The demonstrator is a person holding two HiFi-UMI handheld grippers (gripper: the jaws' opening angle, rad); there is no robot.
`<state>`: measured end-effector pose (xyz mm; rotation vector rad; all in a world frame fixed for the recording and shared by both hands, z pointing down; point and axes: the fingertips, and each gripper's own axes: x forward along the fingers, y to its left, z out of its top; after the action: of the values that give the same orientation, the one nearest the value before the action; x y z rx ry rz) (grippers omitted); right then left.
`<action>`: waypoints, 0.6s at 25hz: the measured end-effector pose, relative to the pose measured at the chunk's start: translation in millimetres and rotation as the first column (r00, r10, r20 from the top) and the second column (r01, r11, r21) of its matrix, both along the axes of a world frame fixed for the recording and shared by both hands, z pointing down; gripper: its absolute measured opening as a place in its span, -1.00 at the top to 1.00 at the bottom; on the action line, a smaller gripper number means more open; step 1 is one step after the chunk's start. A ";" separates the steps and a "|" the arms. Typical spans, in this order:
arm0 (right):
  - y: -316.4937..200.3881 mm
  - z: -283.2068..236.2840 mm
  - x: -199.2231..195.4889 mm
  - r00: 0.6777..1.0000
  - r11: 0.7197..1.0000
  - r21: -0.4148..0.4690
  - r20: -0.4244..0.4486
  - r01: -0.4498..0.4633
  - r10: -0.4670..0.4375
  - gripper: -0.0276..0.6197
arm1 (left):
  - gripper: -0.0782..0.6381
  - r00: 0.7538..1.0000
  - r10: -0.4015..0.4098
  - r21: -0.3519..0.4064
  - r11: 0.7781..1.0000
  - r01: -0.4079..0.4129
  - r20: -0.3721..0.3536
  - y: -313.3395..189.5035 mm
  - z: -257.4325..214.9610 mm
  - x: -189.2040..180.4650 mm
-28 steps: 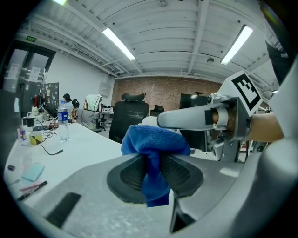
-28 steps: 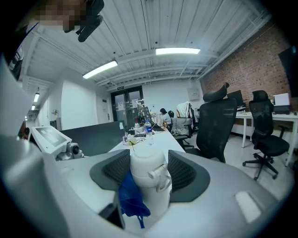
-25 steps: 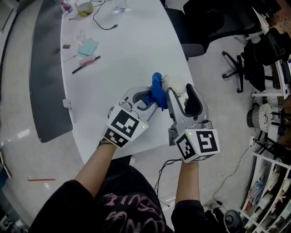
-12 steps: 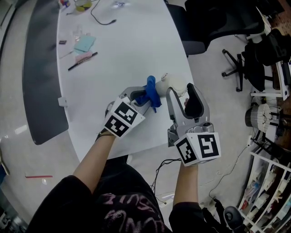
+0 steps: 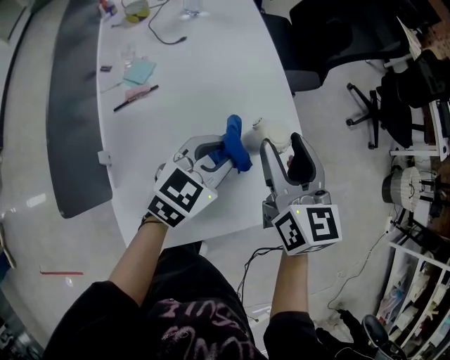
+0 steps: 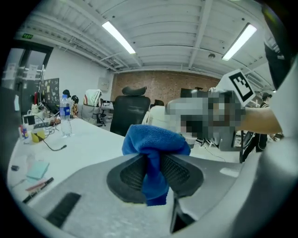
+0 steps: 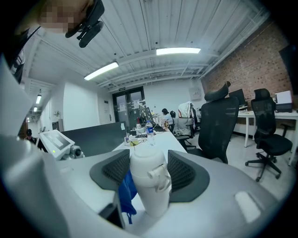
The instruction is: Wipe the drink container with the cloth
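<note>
A white drink container with a looped lid stands clamped between the pads of my right gripper; in the head view the drink container shows as a white shape near the table's right edge, ahead of the right gripper. A blue cloth is pinched in my left gripper, bunched above the jaws and hanging below them. From the head view the blue cloth sits just left of the container, held by the left gripper. The blue cloth hangs against the container's left side.
The white table carries a teal notepad, a black pen, a cable and a yellow object at the far end. Black office chairs stand right of the table. A clear bottle stands far left.
My left gripper with the cloth has shifted slightly down and back toward me beside the container. The right gripper has kept its hold and barely moved.
</note>
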<state>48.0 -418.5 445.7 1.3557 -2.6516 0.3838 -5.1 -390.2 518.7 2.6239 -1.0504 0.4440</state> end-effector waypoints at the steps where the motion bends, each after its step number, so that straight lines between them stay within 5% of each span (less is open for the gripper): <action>1: 0.0 -0.2 0.2 1.000 1.000 -0.001 0.000 -0.001 0.001 0.10 | 0.53 1.000 0.003 0.023 1.000 -0.003 -0.003 -0.3 -9.5 -0.6; 6: 1.4 -0.8 -0.9 1.000 1.000 -0.001 0.001 0.004 -0.004 0.10 | 0.53 1.000 0.027 0.093 0.995 -0.027 -0.006 -4.1 -35.5 6.8; 15: -0.7 -1.2 -1.4 1.000 1.000 0.000 0.004 0.006 -0.006 0.11 | 0.53 0.999 0.044 0.093 0.995 -0.042 -0.022 -10.9 -30.4 18.5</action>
<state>46.7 -419.2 444.6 1.3486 -2.6584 0.3858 13.4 -401.1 488.3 2.7304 -1.0319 0.3811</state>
